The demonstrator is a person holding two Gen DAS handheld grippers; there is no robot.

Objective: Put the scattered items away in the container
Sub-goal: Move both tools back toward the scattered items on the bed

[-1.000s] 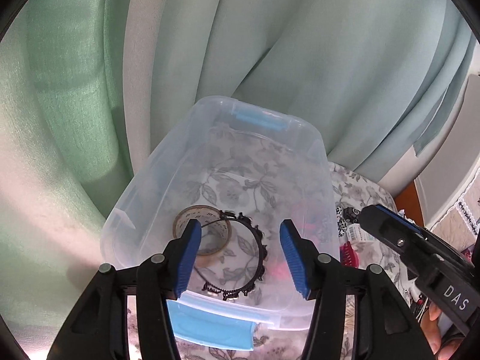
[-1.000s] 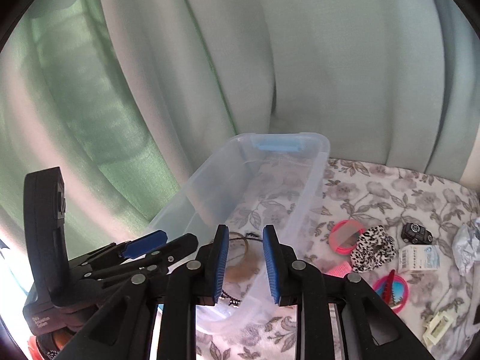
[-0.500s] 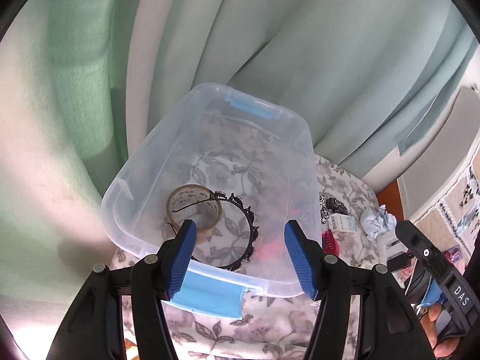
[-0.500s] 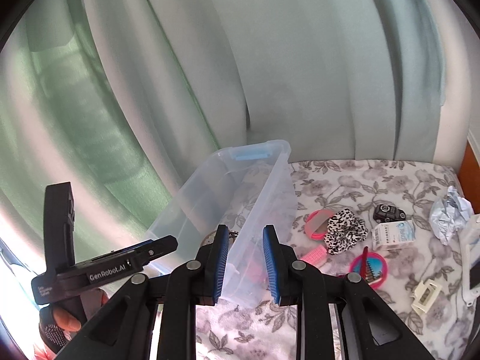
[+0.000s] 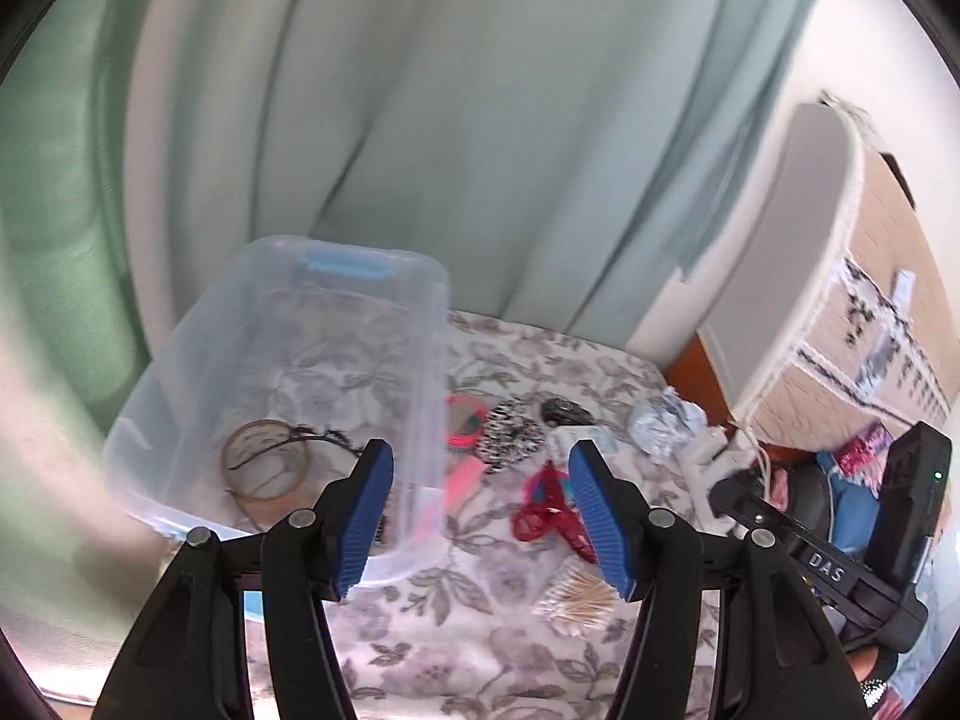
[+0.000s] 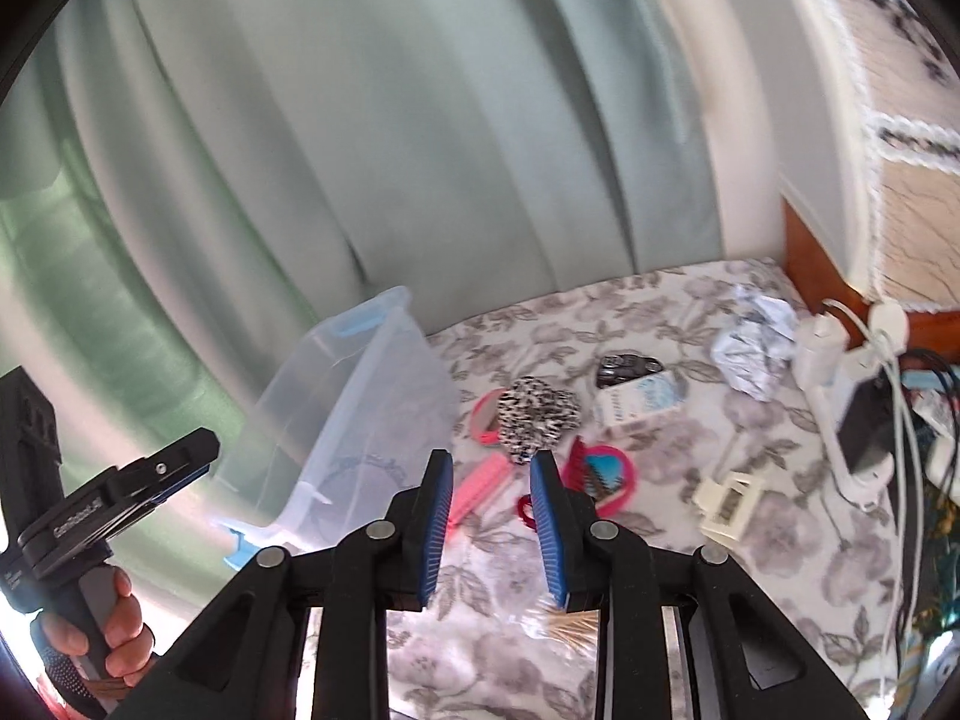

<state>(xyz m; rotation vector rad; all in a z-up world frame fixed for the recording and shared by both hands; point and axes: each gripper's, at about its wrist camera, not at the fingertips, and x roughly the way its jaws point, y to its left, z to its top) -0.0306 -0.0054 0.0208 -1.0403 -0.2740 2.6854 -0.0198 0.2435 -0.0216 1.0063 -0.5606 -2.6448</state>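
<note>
A clear plastic bin (image 5: 420, 372) with blue latches stands at the left of the flowered cloth. In it lie a tape roll (image 5: 267, 471) and a black headband (image 5: 318, 438). My left gripper (image 5: 480, 510) is open and empty, above the bin's right front corner. My right gripper (image 6: 489, 492) hangs over the scattered items, its jaws opening with nothing between them. Beyond it lie a pink comb (image 6: 480, 489), a spotted scrunchie (image 6: 537, 411), a pink round mirror (image 6: 487, 414), a white box (image 6: 639, 399), a black toy car (image 6: 627, 369) and crumpled paper (image 6: 753, 345).
A red hair clip (image 5: 543, 516), a bag of wooden sticks (image 5: 576, 594) and a cream clip (image 6: 729, 498) lie nearer the front. A white power strip with cables (image 6: 852, 420) runs along the right edge. Green curtains hang behind. A hand (image 6: 117, 618) holds the left gripper.
Both views have swung right, from the bin toward the scattered items. The left gripper pulled back from over the bin and spread slightly. The right jaws have widened a little.
</note>
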